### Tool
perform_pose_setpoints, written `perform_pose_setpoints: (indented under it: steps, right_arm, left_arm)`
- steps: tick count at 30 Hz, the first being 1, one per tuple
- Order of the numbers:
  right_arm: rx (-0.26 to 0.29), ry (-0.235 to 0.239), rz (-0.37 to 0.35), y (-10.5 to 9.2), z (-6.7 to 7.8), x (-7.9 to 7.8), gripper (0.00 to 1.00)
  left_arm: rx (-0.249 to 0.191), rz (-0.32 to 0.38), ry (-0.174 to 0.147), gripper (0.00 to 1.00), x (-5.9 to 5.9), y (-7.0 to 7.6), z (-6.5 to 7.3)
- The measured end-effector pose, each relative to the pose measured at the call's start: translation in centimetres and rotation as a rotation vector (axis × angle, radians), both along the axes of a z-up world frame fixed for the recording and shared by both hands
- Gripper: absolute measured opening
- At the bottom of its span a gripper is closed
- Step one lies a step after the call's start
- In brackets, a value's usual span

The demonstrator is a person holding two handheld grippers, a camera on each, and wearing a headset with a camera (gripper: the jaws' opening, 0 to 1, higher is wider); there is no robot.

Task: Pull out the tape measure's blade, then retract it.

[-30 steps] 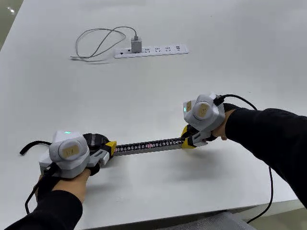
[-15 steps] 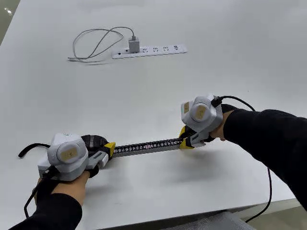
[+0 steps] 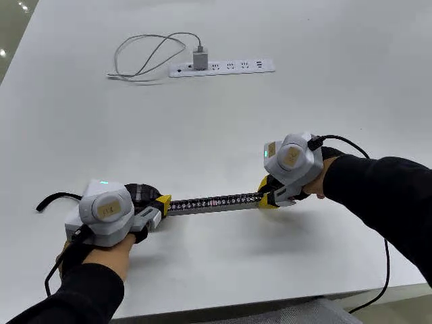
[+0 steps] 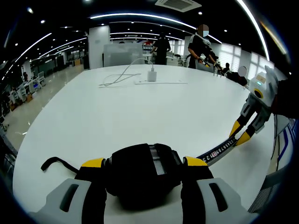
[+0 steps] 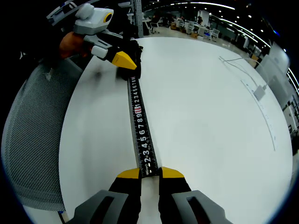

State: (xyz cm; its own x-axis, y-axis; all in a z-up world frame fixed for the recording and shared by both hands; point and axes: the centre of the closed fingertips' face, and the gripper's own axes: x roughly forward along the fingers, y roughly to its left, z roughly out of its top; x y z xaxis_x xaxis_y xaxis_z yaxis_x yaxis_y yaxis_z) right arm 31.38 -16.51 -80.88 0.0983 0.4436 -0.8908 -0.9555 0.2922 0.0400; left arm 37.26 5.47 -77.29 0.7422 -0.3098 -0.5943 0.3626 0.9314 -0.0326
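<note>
Tape measure stretched between two tongs near the front edge of the desk (image 3: 223, 135). Nearest, the left tongs (image 3: 152, 208) are clenched on the black case (image 3: 140, 196), which rests on the desk. The left gripper view shows one yellow tip on each flank of the case. A black strap (image 3: 51, 200) trails from the case toward the person's left. From the case mouth the blade (image 3: 212, 202) runs straight and low along the desk; whether it touches the surface cannot be told. It ends at the right tongs (image 3: 265, 194), which pinch its free end, and in the right gripper view the lowest numerals lie just beyond the tips. Against the pictures of the last second, the whole scene has slid right and down, which is camera movement. The drawn length of blade and the spacing of the two tongs look nearly unchanged, at most a trifle shorter. Judgement: the pull-out is complete or paused, and the task stands at the turn to retraction. That step calls for the right tongs to travel back toward the case with the tip held, so that the blade does not snap in. Far across the desk lie a white strip (image 3: 226, 67), a plugged-in charger (image 3: 200, 58) and a looped cable (image 3: 145, 57), well apart from the work.
</note>
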Motion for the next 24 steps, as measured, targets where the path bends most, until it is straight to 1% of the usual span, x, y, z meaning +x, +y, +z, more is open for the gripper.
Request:
perform_pose_setpoints:
  steps: [2,8,15,24]
  right_arm:
    - [0.000,0.002,-0.003,0.02,0.00,0.02,0.10]
    - [0.001,-0.012,0.016,0.14,-0.03,0.05,0.10]
    - [0.004,-0.006,0.005,0.30,-0.01,0.13,0.09]
    - [0.011,-0.005,0.009,0.60,-0.01,0.16,0.10]
  left_arm:
    - [0.001,0.002,0.001,0.60,0.01,-0.03,0.00]
    - [-0.001,0.004,-0.008,0.60,-0.06,-0.05,0.09]
    - [-0.001,0.002,-0.002,0.60,-0.10,-0.06,0.16]
    - [0.001,0.002,0.000,0.60,-0.08,-0.05,0.13]
